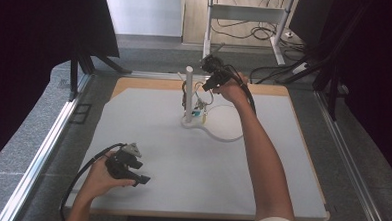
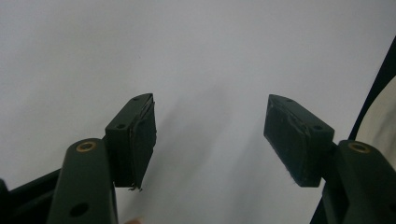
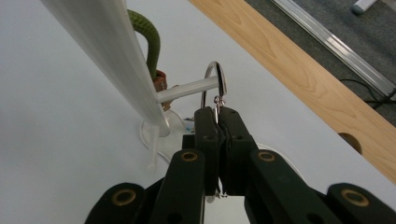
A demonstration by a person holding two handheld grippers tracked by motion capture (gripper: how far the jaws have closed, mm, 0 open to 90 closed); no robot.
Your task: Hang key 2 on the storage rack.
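A white stand with an upright post (image 1: 188,90) rises at the far middle of the white mat (image 1: 157,139). My right gripper (image 1: 208,86) is beside the post's upper part, shut on a thin silver ring (image 3: 215,77). In the right gripper view the right gripper (image 3: 218,112) pinches the ring's lower edge. The tip of a short white peg (image 3: 187,91) sticking out of the post (image 3: 107,51) meets the ring's loop. A green cord (image 3: 148,37) hangs behind the post. My left gripper (image 1: 143,179) rests low at the near left, and in its own view it (image 2: 210,133) is open with nothing between the pads.
Small items hang low on the stand (image 1: 198,110), and a white hoop (image 1: 228,137) lies on the mat beside its base. The wooden board edge (image 3: 303,74) has a hole (image 3: 351,140). A metal rail (image 1: 42,154) runs along the left, and cables (image 1: 257,33) lie on the floor behind.
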